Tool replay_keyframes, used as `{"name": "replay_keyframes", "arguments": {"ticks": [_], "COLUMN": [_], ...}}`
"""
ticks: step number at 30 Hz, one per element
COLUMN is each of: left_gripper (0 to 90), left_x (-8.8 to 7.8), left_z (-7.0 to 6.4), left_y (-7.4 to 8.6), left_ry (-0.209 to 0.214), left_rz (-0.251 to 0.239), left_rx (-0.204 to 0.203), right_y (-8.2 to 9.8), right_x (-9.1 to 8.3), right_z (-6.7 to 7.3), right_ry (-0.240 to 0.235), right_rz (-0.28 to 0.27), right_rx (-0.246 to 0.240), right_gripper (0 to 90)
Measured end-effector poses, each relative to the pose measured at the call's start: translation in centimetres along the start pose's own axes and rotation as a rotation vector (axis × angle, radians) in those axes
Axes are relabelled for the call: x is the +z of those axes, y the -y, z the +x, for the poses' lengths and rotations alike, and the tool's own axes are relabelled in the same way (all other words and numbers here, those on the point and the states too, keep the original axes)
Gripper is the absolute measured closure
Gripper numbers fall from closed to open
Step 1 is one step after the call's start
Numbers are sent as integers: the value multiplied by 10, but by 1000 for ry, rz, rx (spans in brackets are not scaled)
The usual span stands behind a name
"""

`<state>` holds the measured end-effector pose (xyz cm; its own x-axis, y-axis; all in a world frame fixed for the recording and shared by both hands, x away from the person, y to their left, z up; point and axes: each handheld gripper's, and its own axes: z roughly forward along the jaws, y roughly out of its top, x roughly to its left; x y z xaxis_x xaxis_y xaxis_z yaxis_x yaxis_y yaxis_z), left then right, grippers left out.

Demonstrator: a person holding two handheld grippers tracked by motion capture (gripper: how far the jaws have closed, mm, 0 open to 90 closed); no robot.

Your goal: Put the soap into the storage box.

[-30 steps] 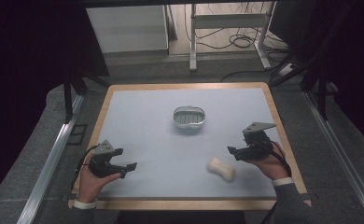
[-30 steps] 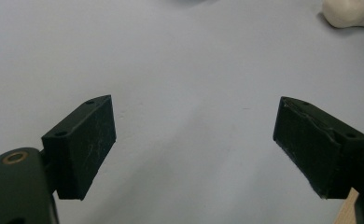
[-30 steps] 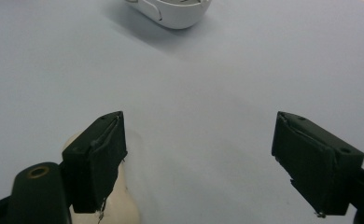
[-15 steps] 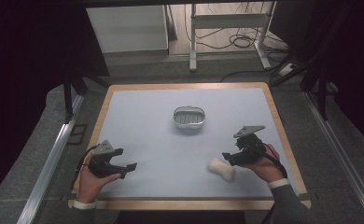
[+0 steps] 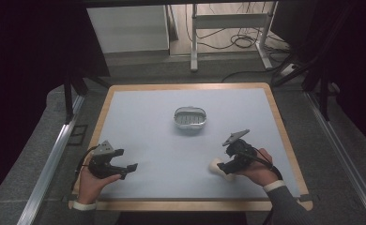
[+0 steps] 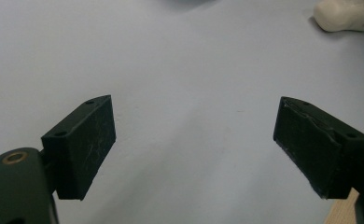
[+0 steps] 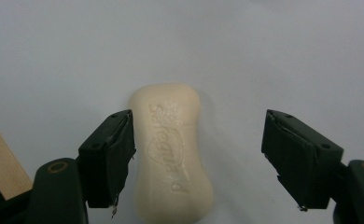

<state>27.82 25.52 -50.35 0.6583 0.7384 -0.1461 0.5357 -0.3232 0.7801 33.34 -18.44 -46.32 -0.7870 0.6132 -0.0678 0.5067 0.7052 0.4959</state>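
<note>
Cream-coloured oval bar of soap [image 7: 173, 151] with an embossed face lies flat on the pale blue-grey table top [image 5: 157, 131], near the front edge on the person's right side. In the right gripper view it sits between the right gripper's [image 7: 199, 158] two black jaws, which stand wide apart — the left-hand jaw is right against the bar's side, while the other jaw is well clear of it. In the high view the same gripper [image 5: 229, 166] is low over the soap [image 5: 216, 167], held in the person's right hand [image 5: 256, 169].

The left gripper [image 5: 125, 171] is at the front left of the table, gripped by the left hand [image 5: 92, 180]. In the left gripper view its jaws are also spread wide with nothing but bare table between them, and the soap [image 6: 346, 15] shows far off at the upper right corner.

Farther back, near the table's middle, stands a small oval metal dish [image 5: 189, 118] — well apart from both grippers. The table has a light wooden rim [image 5: 190, 205].
</note>
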Motion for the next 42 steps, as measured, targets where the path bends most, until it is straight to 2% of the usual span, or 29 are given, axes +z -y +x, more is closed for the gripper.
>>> {"name": "replay_keyframes", "arguments": {"ticks": [11,16,25,29,35,42], "left_gripper": [134,134,134,134,134,134], "left_x": [0,1,1,0,0,0], "left_z": [0,0,0,1,1,0], "left_y": [0,0,0,1,0,0], "left_ry": [3,3,2,0,0,0], "left_rz": [2,3,5,3,4,4], "left_rx": [2,3,2,1,1,2], "right_y": [-3,-3,-8,-7,-10,-15], "right_x": [20,27,35,38,37,27], "right_z": [10,11,13,13,12,8], "right_ry": [-35,-31,-30,-31,-39,-35], "right_rz": [120,170,247,283,307,272], "right_rx": [-18,-17,-27,-33,-46,-55], "right_gripper": [289,297,373,466,490,491]}}
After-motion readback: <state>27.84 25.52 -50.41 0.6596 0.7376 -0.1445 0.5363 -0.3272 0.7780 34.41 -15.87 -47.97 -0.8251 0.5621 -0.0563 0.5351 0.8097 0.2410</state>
